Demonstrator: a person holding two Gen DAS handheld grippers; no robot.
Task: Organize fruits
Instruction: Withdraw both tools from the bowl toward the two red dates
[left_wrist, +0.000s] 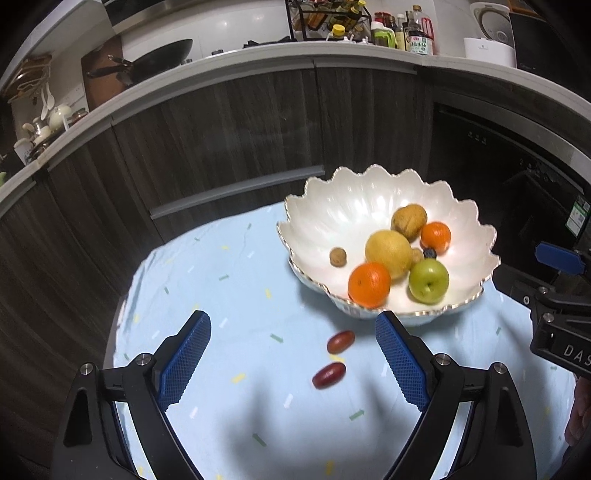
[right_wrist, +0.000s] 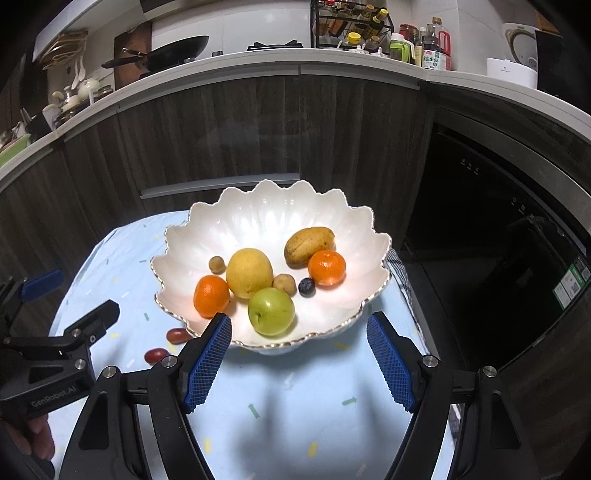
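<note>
Ribbed blue pads (left_wrist: 184, 363) – glossy scalloped bowl (left_wrist: 332, 199) w/ fruit

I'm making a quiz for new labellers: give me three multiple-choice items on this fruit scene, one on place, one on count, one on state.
1. Where do the two red fruits lie?
A in the bowl
B on the cloth
C on the counter
2. How many oranges are in the bowl?
A one
B two
C four
3. How do the right gripper's jaws stand?
A open, empty
B shut on the apple
C shut on the bowl

B: the red fruits lie on the cloth, outside the bowl.
B: two oranges.
A: nothing sits between the right gripper pads.
</note>
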